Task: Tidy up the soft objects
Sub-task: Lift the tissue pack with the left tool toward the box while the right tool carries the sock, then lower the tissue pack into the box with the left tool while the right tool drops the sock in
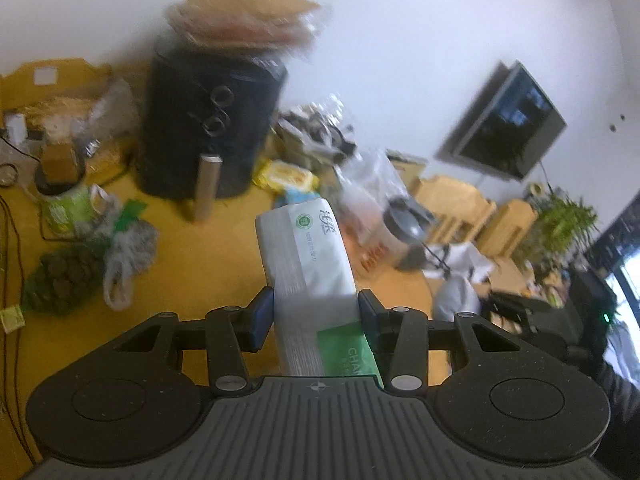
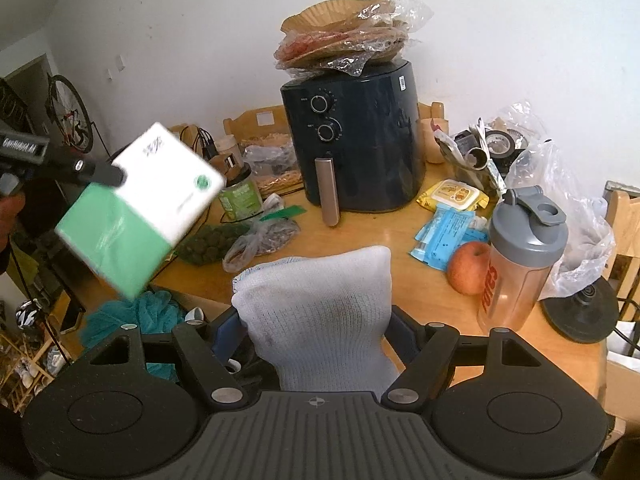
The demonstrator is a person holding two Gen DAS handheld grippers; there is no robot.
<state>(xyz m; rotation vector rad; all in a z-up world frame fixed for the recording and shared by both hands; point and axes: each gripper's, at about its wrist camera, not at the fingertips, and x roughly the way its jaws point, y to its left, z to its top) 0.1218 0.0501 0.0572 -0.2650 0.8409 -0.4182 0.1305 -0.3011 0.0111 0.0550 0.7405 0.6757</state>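
Note:
My left gripper point(image 1: 315, 316) is shut on a white and green tissue pack point(image 1: 308, 256) and holds it in the air above the wooden table point(image 1: 224, 248). The same pack point(image 2: 140, 208) shows at the left of the right wrist view, tilted, held up beside the table's left edge. My right gripper point(image 2: 316, 332) is shut on a pale grey knitted cloth point(image 2: 320, 312) and holds it above the table's point(image 2: 420, 280) front edge. A teal bath pouf point(image 2: 132, 320) lies low at the left, below the table's edge.
A black air fryer point(image 2: 360, 136) with wrapped paper liners point(image 2: 348, 36) on top stands at the back. A shaker bottle point(image 2: 520, 264), an apple point(image 2: 468, 268), blue packets point(image 2: 444, 236), a wipes pack point(image 2: 452, 194), plastic bags point(image 2: 260, 240), a green tin point(image 2: 240, 198) and a lamp base point(image 2: 580, 312) crowd the table.

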